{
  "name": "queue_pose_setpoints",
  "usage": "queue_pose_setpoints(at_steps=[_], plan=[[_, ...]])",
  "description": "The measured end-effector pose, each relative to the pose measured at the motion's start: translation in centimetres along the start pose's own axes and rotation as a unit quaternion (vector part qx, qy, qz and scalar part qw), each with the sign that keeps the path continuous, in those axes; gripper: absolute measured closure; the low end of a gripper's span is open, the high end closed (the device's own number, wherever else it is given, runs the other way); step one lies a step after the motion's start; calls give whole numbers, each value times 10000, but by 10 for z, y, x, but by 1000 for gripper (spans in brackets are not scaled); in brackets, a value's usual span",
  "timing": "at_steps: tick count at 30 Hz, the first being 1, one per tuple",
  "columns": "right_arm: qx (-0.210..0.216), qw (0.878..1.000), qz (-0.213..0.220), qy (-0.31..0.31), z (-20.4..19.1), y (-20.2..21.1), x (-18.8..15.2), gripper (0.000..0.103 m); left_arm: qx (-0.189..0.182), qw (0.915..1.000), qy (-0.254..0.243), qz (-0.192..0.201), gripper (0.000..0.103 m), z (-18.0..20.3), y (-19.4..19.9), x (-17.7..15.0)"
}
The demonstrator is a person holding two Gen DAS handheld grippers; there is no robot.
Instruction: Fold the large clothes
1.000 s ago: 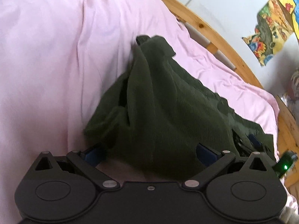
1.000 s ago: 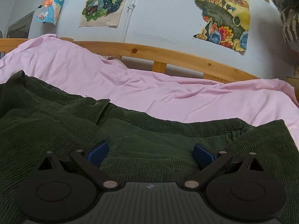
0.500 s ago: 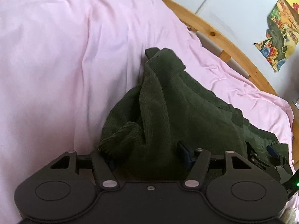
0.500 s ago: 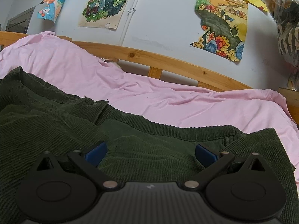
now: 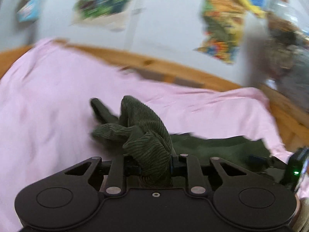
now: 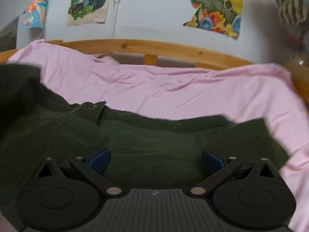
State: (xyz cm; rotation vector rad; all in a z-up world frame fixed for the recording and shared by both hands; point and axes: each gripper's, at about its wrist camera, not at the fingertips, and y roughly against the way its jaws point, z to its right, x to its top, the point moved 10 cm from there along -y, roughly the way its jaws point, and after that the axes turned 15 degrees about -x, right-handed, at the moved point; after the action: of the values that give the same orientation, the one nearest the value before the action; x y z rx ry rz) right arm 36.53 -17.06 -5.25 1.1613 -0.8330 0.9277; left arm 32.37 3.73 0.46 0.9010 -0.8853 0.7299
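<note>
- My left tongs [image 5: 154,167] are clenching a bunched fold of the green garment [image 5: 148,135]; their jaws have just been closing, and the corduroy cloth is now squeezed between them.
- The gripped fold is standing up from the tongs as a ridge, with one lobe hanging out to the left over the pink sheet [image 5: 48,116].
- The rest of the garment is lying low and flat to the right of this fold, on the bed.
- My right tongs [image 6: 155,157] are standing wide, released; their blue pads [image 6: 99,159] are resting over the garment [image 6: 154,141], well apart from each other, and are not pinching it.
- In the right view the garment is spreading across the near part of the bed, darker and heaped higher on the left side, with its far edge lying on the sheet [image 6: 193,89].
- In the left view I am seeing my right tongs [image 5: 270,160] at the right edge, over the flat cloth, with a small green light just beside them.
- The wooden bed rail [image 6: 154,48] is running behind the sheet, and the posters [image 6: 88,2] are hanging on the wall above it.
- The left view is blurred, so I cannot tell the fine details of the far things there.
</note>
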Motion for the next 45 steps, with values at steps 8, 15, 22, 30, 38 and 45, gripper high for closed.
queue_pose_setpoints(at_steps=[8, 15, 22, 30, 38, 45], plan=[[-318, 9992, 130, -197, 53, 34, 28, 0, -600, 9922, -1000, -440, 80, 87, -43, 11], [-307, 9980, 163, -526, 85, 40, 30, 0, -921, 9830, -1338, -853, 80, 127, -67, -8], [1537, 9608, -480, -2256, 104, 20, 26, 0, -1094, 9757, -1599, -1023, 80, 147, -78, -41], [3746, 8194, -1852, -3923, 74, -30, 17, 0, -1255, 9738, -1646, -937, 80, 143, -66, -52], [4407, 8229, -1609, -3204, 17, -21, 54, 0, -1339, 9717, -1692, -960, 80, 141, -61, -58], [3251, 9163, -1267, -1966, 14, -11, 72, 56, -1397, 9688, -1838, -898, 80, 157, -65, -58]])
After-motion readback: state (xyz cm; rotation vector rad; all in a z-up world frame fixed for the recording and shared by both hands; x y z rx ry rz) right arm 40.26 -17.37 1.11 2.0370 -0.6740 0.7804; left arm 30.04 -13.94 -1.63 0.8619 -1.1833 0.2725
